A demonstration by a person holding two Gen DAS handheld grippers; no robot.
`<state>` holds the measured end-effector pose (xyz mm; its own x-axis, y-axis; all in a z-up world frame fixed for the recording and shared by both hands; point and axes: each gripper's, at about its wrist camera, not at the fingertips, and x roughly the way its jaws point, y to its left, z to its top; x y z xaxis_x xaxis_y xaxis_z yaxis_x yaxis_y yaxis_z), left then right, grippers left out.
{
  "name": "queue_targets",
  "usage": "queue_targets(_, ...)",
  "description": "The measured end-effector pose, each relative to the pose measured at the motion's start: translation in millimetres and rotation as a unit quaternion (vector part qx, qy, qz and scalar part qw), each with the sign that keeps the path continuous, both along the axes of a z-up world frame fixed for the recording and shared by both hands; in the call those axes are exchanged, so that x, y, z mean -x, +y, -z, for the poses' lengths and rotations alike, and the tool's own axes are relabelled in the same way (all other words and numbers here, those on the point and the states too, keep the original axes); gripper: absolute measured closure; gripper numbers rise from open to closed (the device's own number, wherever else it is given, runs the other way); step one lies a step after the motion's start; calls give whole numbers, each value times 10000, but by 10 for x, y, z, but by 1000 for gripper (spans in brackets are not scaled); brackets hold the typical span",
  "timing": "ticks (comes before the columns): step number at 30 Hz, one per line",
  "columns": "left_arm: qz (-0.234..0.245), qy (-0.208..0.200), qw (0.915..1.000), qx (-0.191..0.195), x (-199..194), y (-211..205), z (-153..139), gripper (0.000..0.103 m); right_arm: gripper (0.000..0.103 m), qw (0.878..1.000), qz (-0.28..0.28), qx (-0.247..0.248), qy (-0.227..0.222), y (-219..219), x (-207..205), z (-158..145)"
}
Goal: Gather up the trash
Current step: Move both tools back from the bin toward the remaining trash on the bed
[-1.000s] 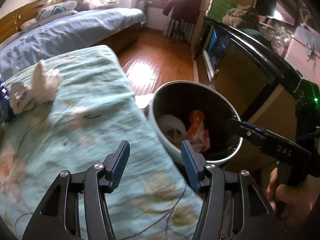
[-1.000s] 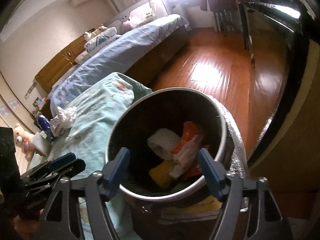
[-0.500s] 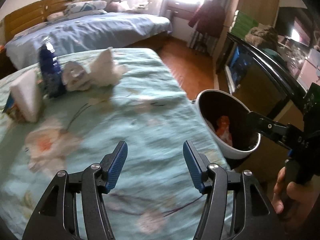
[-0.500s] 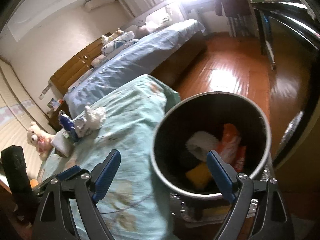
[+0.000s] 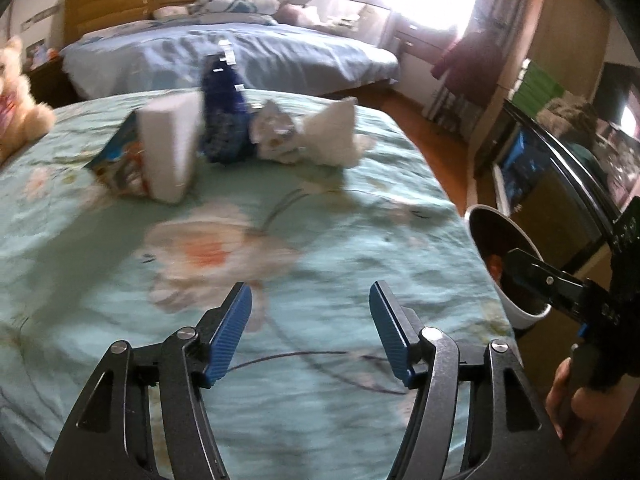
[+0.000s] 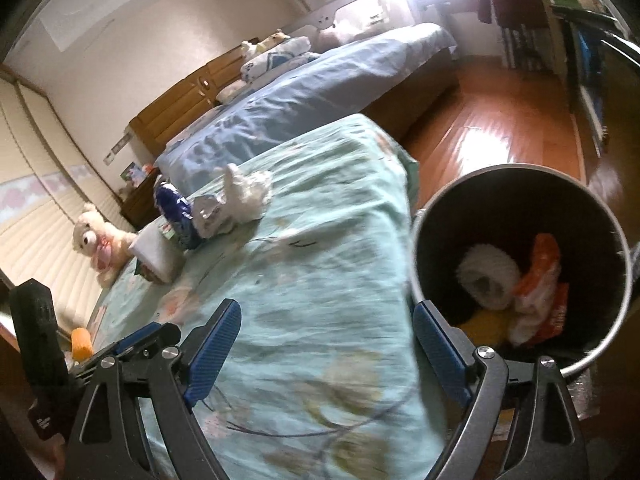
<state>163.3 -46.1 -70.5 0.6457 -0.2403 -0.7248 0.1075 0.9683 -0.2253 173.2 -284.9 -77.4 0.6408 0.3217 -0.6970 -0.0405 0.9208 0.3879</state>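
Observation:
A round bin (image 6: pixel 520 184) (image 5: pixel 476 216) stands by the bed's right edge and holds an orange wrapper (image 6: pixel 540 280), a white wad and something yellow. On the teal floral bedspread (image 5: pixel 360 248) lie a crumpled white tissue (image 5: pixel 336 136) (image 6: pixel 248 192), a silver wrapper (image 5: pixel 272 132) (image 6: pixel 206 216), a blue packet (image 5: pixel 222 120) (image 6: pixel 174 216) and a white box (image 5: pixel 170 152) (image 6: pixel 154 252). My left gripper (image 5: pixel 310 332) is open and empty over the bedspread, well short of the trash. My right gripper (image 6: pixel 328 348) is open and empty at the bin's near rim.
A teddy bear (image 6: pixel 100 240) sits at the bed's left side, an orange object (image 6: pixel 80 342) near it. A blue bed (image 5: pixel 240 52) lies beyond, wooden floor (image 6: pixel 500 120) to the right. A dark glass cabinet (image 5: pixel 560 168) stands behind the bin.
Both grippers have swung left, away from the bin toward the bedspread. The trash pile has come into the middle of the left wrist view and looks closer. Both stay open.

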Motion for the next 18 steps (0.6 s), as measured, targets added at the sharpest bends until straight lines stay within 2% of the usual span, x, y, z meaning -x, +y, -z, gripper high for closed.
queue_targets(8,-396,23,9992,72,-31,337,40,40,14,9996,-269,47,75,281,-153,65)
queue_targets(18,-720,-60,9974,-58,-210,629,29,40,13,9986,-505,126,102,575,-394,128)
